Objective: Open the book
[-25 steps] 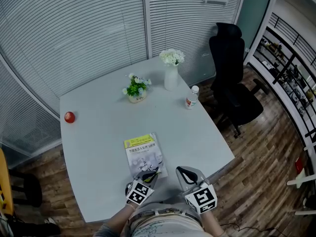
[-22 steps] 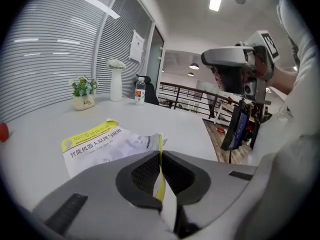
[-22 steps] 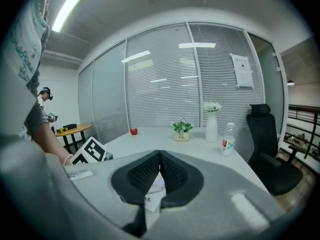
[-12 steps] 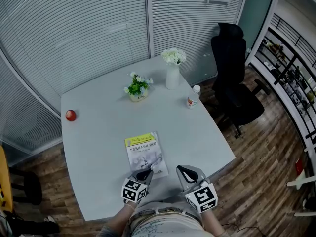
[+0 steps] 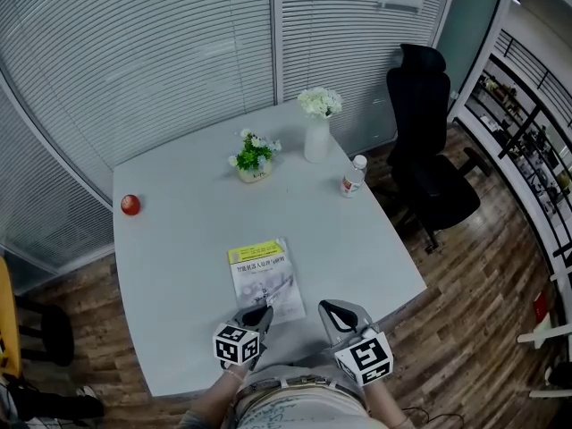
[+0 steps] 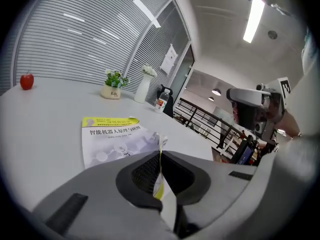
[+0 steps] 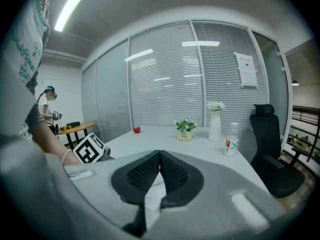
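Paper cover corner (image 6: 161, 143) is pinched in the closed left gripper (image 5: 253, 315), which has rolled and drawn back toward 7 o'clock: opening has likely begun. Flat at 6 o'clock on the table (image 5: 179, 239) lies the book (image 5: 260, 275). The right gripper (image 5: 336, 315) is closed, empty and unmoved.

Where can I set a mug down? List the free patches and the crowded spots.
Free: the stretch between apple and book; the band between potted plant and book; the right side in front of the water bottle. Crowded: the far edge with plant, flower vase, bottle; the near edge, where the left gripper pinches the book's cover beside the right gripper.
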### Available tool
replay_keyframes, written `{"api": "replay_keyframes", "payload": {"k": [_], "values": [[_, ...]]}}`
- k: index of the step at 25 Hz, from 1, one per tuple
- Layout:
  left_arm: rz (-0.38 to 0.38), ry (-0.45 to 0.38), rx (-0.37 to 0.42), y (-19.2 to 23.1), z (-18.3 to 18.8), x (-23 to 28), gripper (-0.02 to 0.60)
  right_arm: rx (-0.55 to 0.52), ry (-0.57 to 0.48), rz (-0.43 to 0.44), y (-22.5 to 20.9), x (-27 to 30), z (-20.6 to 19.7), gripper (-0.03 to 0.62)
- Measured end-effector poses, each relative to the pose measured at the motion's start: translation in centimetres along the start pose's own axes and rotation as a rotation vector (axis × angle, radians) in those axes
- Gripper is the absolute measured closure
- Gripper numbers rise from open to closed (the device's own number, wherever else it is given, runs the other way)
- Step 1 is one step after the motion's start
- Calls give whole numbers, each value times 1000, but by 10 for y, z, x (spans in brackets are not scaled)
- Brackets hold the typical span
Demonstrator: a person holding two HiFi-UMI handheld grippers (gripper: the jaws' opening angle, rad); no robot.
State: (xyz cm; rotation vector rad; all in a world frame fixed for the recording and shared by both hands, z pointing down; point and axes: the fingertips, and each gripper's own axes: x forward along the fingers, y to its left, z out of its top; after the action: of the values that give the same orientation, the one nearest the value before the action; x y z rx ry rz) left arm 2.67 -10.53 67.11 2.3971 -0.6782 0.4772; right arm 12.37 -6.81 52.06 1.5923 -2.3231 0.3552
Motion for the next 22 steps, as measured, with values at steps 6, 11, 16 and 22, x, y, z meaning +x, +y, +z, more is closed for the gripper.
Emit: {"api": "replay_keyframes", "payload": {"k": [6,11,16,22], "values": [[20,-25,-34,7,1,-5,574,-4,5,15,3,2,0,591],[38,-45,-54,13,2,-10,574,-6,9,25,6,4,-2,591],[67,-72,-91,22,3,-18,574,-5,11,37,9,5,-3,591],[113,-108,-154,35,3,-33,574,-12,13,51,13,7,-2,591]]}}
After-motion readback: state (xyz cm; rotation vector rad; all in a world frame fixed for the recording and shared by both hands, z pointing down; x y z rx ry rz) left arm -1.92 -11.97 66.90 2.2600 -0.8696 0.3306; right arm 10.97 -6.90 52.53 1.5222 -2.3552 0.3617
